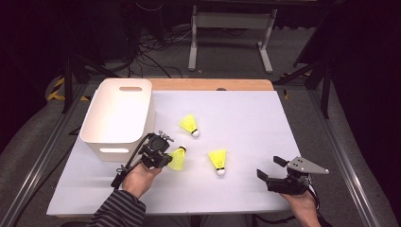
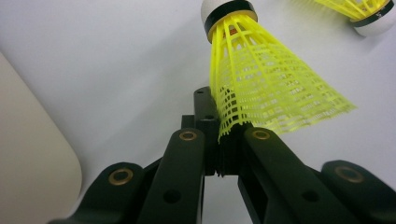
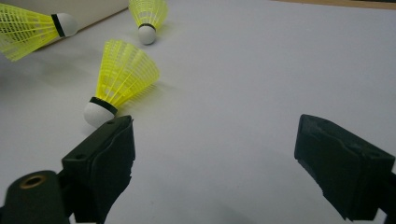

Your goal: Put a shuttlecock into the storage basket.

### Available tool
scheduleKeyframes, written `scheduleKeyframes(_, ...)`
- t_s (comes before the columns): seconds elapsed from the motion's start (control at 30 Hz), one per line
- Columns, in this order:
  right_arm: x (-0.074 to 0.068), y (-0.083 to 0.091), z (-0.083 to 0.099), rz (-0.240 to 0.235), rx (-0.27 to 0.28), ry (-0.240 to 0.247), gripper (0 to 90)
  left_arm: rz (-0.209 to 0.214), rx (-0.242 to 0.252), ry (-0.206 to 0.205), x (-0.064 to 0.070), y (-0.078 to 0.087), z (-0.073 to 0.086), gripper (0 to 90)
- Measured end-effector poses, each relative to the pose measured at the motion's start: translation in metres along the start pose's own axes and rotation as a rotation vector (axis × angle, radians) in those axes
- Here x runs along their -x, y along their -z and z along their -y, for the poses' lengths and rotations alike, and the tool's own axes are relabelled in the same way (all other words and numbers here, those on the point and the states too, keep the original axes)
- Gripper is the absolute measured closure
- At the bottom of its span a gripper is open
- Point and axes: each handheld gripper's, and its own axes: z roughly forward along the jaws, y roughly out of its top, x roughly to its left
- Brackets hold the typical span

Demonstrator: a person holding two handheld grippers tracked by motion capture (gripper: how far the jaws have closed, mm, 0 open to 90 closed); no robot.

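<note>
A: Where is the held shuttlecock [image 2: 261,84]?

B: Between the jaws of the left gripper [image 1: 163,150], which are clamped on the edge of its yellow skirt. Its white cork points away from the gripper, and it hangs just above the white table cover [image 1: 246,113].

A: What lies around that gripper?

B: The white bin [image 1: 118,116] stands just beside it, on its left. 2 more shuttlecocks lie on the cover: the far shuttlecock [image 1: 189,125] ahead of the gripper, the near shuttlecock [image 1: 218,161] off to its right, skirt up and cork toward the person.

A: And the right gripper [image 1: 273,169]?

B: Its jaws stand wide apart with nothing between them. It rests low over the cover, the near shuttlecock just beyond its left jaw in the right gripper view, not touching.
</note>
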Motion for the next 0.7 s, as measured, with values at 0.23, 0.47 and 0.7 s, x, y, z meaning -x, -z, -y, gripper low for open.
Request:
scheduleKeyframes(0.23,0.001,0.000,0.000,0.005,0.003,-0.002,12.7,-0.001,0.013,-0.003,0.002,0.009,0.000,89.5)
scheduleKeyframes(0.47,0.002,0.000,0.000,0.009,0.009,0.001,12.9,0.008,0.021,0.003,-0.001,0.016,-0.001,89.6)
scheduleKeyframes(0.7,0.002,0.000,0.000,0.014,0.006,0.005,12.9,0.017,0.025,0.003,-0.001,0.022,-0.002,89.6)
